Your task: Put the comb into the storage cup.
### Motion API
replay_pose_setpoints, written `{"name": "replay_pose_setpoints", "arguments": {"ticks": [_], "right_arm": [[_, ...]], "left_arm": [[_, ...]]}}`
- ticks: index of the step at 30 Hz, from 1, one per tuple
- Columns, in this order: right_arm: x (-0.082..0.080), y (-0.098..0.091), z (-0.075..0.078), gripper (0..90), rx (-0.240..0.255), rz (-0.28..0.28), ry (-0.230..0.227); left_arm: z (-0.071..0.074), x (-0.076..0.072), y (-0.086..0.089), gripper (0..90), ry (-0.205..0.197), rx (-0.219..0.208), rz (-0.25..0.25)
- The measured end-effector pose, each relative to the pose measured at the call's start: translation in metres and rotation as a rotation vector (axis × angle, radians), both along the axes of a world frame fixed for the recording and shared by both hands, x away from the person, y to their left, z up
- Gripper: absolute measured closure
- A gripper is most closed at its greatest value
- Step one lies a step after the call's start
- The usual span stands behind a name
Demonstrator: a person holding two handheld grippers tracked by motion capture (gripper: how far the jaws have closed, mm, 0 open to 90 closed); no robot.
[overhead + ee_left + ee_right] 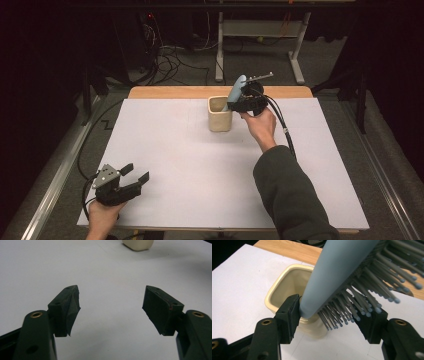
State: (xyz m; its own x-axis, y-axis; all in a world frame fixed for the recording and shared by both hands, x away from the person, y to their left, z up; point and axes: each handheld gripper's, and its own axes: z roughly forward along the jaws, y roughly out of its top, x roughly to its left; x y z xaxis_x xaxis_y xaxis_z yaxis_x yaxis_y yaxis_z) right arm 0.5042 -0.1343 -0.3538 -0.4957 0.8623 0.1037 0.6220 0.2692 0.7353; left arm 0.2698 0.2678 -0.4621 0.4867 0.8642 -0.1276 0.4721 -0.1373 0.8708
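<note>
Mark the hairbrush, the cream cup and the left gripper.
hairbrush [332,272], right gripper view, on its smooth blue-grey back.
cream cup [219,121], high view, on its front wall.
left gripper [111,302], left gripper view, midway between its open fingertips.

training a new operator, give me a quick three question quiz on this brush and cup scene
1. True or false: the right tongs have the hairbrush between their jaws.
2. What stands on the white sheet under the brush? A) a plate B) a cream cup C) a bottle
3. How do the left tongs stand, and what is between their jaws?

Key
1. True
2. B
3. Open, with nothing between them
</note>
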Motion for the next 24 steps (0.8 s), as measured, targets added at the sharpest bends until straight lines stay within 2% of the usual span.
{"name": "replay_pose_setpoints", "arguments": {"ticks": [1,3,9,24], "right_arm": [[-0.001,-0.002,-0.001,41.0,0.012,0.001,-0.012],[-0.002,-0.004,-0.003,40.8,0.026,-0.002,-0.009],[-0.007,-0.012,-0.001,39.9,0.046,0.001,-0.029],[-0.021,-0.024,0.007,36.7,0.062,0.015,-0.093]], "left_arm": [[0.000,0.000,0.000,30.2,0.000,0.000,0.000],[0.000,0.000,0.000,30.2,0.000,-0.003,0.001],[-0.001,0.001,0.000,30.2,0.006,0.000,0.000],[-0.001,0.001,0.000,30.4,0.006,-0.006,0.004]]}}
